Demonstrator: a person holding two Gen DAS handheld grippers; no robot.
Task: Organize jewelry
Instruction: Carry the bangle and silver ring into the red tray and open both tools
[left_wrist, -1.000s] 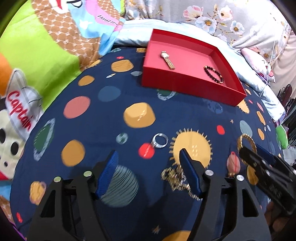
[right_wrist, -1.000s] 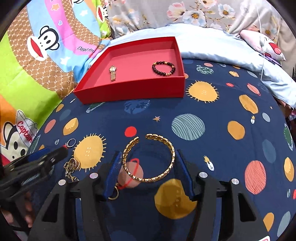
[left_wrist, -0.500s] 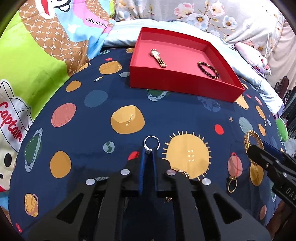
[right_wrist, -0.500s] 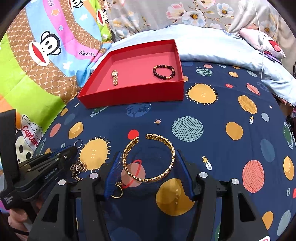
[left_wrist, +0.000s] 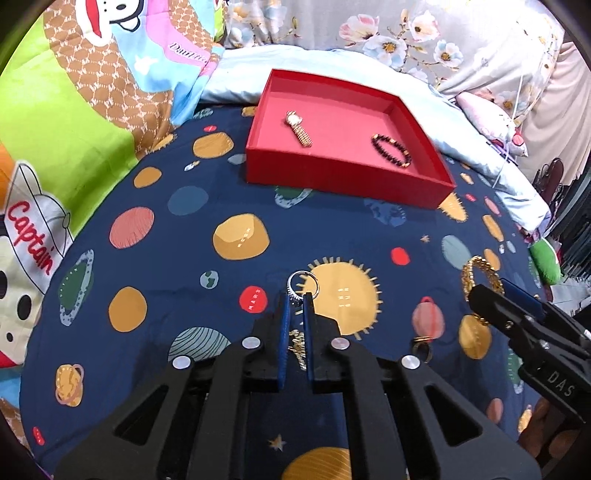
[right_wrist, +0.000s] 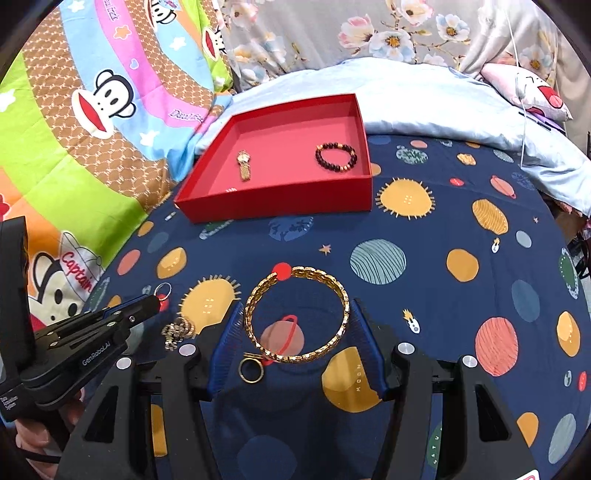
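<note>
both grippers, the left gripper (left_wrist: 296, 300) and the right gripper (right_wrist: 296, 325), are built of matte black angular frames with triangular cut-outs, are studded with round silver screws, are fitted with ribbed blue pads (right_wrist: 229, 343), and are marked with small white lettering on the bodies.

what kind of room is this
Probably a bedroom: the work surface is a bed with a planet-print sheet, a cartoon monkey quilt and floral bedding behind, and a pillow at the far right.
</note>
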